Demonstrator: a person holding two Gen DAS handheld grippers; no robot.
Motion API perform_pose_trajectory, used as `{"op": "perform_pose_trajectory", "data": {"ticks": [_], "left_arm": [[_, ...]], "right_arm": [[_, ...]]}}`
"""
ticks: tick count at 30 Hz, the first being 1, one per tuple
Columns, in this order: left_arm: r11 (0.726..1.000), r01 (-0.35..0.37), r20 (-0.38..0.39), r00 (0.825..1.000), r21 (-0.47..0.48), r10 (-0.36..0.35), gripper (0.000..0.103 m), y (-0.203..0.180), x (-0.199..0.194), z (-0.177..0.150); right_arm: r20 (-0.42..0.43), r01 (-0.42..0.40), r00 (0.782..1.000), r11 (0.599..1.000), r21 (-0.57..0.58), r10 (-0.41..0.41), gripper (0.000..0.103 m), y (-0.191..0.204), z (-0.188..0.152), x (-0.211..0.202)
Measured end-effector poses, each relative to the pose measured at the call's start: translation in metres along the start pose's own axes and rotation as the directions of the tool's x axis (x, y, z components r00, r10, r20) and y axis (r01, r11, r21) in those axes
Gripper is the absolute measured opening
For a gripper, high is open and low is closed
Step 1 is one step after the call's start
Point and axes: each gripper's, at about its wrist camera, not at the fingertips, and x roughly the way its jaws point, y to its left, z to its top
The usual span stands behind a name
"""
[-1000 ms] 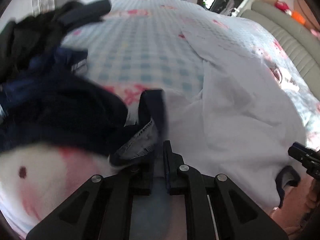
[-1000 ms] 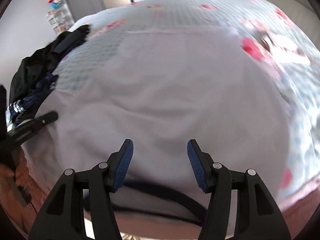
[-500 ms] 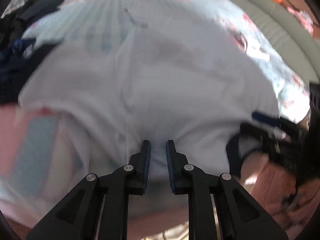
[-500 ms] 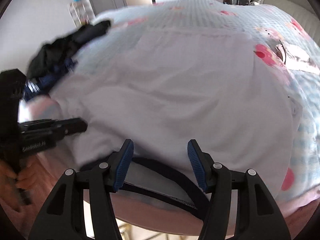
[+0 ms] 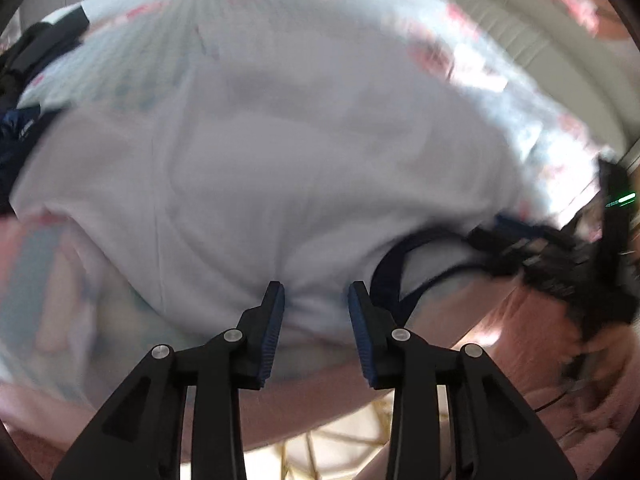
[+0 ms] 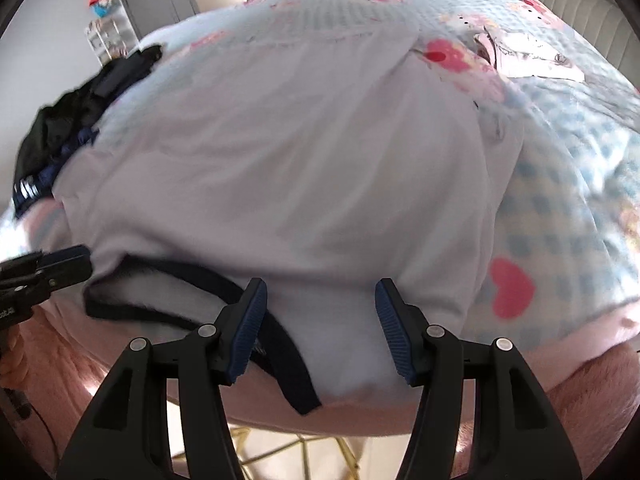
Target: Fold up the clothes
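Observation:
A white T-shirt [image 6: 300, 168] with a dark navy collar [image 6: 180, 272] lies spread over the bed, its neck at the near edge. My left gripper [image 5: 316, 292] hovers over the near hem just left of the collar [image 5: 384, 280]. Its jaws are opening, with bunched white cloth lying between them and the pads off it. My right gripper [image 6: 320, 292] stands open above the shirt's shoulder, right of the collar, with nothing pressed. Each gripper also shows in the other view: the left gripper [image 6: 44, 272] at the left edge, the right gripper [image 5: 520, 240] blurred at the right.
A pile of dark clothes [image 6: 80, 112] lies at the bed's far left, also seen as a dark heap [image 5: 24, 60]. The checked, cartoon-print bedspread [image 6: 560, 200] covers the bed. A beige padded headboard [image 5: 540, 40] runs along the right. A small shelf [image 6: 104, 20] stands by the far wall.
My left gripper swung right from the dark pile onto the white shirt's near edge and its jaws spread apart. The right gripper drew back toward the collar, still open.

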Motion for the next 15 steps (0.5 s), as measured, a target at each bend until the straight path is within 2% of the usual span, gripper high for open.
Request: {"op": "perform_pose_trajectory", "data": {"ticks": [2, 3, 5, 7, 9, 12, 15], "left_arm": [[0.999, 0.021, -0.007, 1.000, -0.030, -0.021, 0.036, 0.003, 0.001, -0.011], [0.998, 0.041, -0.017, 0.999, -0.042, -0.042, 0.038, 0.008, -0.002, -0.016], [0.995, 0.077, -0.036, 0.996, -0.064, -0.079, 0.039, 0.015, -0.009, -0.026], [0.997, 0.052, -0.033, 0.998, -0.057, -0.054, 0.039, 0.013, -0.017, -0.028], [0.998, 0.054, 0.005, 0.999, -0.045, -0.054, 0.039, 0.007, -0.029, -0.020], [0.997, 0.071, 0.070, 0.995, 0.008, -0.071, 0.039, -0.013, -0.039, 0.001], [0.992, 0.094, 0.126, 0.987, 0.084, -0.104, 0.039, -0.045, -0.037, 0.029]], "right_arm": [[-0.002, 0.007, 1.000, 1.000, -0.024, -0.007, 0.058, 0.000, -0.004, -0.003], [0.004, -0.018, 1.000, 1.000, -0.023, 0.018, 0.058, -0.001, -0.006, -0.006], [0.024, -0.095, 0.995, 0.995, -0.006, 0.095, 0.058, -0.006, -0.010, -0.012], [0.048, -0.182, 0.982, 0.983, 0.027, 0.180, 0.058, -0.009, -0.014, -0.019], [0.095, -0.172, 0.982, 0.983, 0.066, 0.165, 0.058, -0.015, -0.011, -0.028], [0.164, -0.134, 0.981, 0.972, 0.194, 0.103, 0.058, -0.045, -0.001, -0.041], [0.167, -0.049, 0.986, 0.942, 0.331, -0.007, 0.058, -0.085, 0.000, -0.045]]}}
